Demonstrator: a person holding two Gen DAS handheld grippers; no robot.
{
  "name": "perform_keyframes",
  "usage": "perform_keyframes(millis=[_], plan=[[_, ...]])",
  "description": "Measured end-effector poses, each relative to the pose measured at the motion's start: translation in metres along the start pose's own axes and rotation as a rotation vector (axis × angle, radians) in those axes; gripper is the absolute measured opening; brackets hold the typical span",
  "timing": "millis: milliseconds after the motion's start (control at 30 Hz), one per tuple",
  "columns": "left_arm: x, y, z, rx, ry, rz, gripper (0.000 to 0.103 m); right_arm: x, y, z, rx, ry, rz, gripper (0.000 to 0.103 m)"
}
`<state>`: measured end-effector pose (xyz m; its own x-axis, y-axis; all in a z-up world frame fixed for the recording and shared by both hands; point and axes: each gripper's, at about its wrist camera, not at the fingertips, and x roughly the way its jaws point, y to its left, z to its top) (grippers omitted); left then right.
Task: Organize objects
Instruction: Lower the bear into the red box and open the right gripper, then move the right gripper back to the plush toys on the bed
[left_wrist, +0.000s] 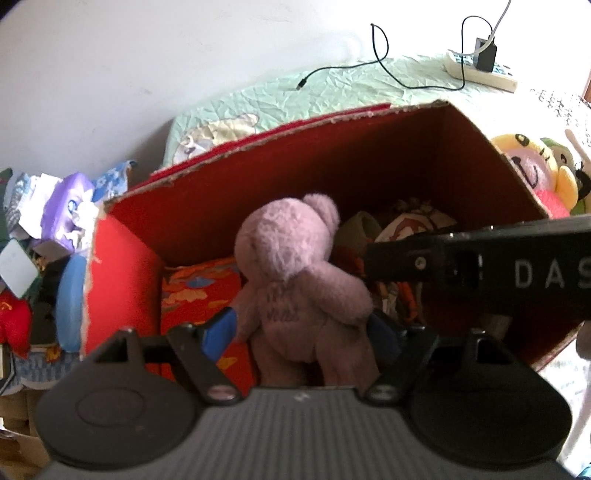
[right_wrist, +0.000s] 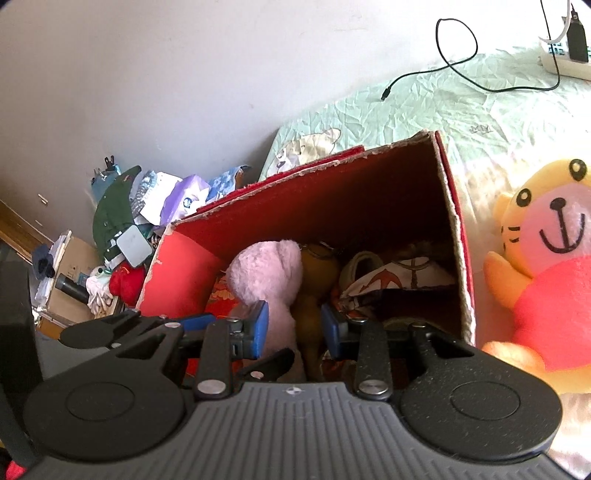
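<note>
A pink teddy bear (left_wrist: 295, 266) stands upright inside a red cardboard box (left_wrist: 258, 184), its back to the left wrist camera. My left gripper (left_wrist: 303, 334) is open, with a blue pad by each flank of the bear. One finger (left_wrist: 406, 258) of my right gripper reaches in from the right, beside the bear's shoulder. In the right wrist view, my right gripper (right_wrist: 295, 328) hangs part-open over the box (right_wrist: 332, 206). Through its gap I see the bear (right_wrist: 266, 273) and a brown toy (right_wrist: 314, 280). A yellow tiger plush (right_wrist: 546, 266) lies right of the box.
The box also holds a red patterned cushion (left_wrist: 199, 295) and a printed cloth toy (left_wrist: 413, 225). It sits on a pale green sheet (left_wrist: 332, 92) with a black cable (left_wrist: 380, 62) and a power strip (left_wrist: 480, 70). A pile of clutter (right_wrist: 147, 214) lies left of it.
</note>
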<state>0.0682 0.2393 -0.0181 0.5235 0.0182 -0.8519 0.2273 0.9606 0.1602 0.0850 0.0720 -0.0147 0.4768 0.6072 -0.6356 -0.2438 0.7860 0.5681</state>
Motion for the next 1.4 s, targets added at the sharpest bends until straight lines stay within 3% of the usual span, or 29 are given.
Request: perform_keyframes(millis=[500,833,1067,1400], plan=[[-0.037,-0.004,-0.003,-0.019,-0.066,0.075,0.081,-0.031,-0.004,-0.016,0.015,-0.067,0.045,0.036],[-0.067,-0.013,-0.007,-0.054,-0.116,0.007,0.076,-0.06,-0.017,-0.023,0.022,-0.125,0.125,0.036],[-0.088,-0.049,-0.003,-0.056,-0.176,-0.052,0.075,-0.098,-0.047,-0.024,0.049,-0.172,0.163,0.036],[-0.099,-0.154,0.014,0.067,-0.227,-0.181,0.077,-0.171,-0.127,-0.028,0.127,-0.25,0.09,0.036]])
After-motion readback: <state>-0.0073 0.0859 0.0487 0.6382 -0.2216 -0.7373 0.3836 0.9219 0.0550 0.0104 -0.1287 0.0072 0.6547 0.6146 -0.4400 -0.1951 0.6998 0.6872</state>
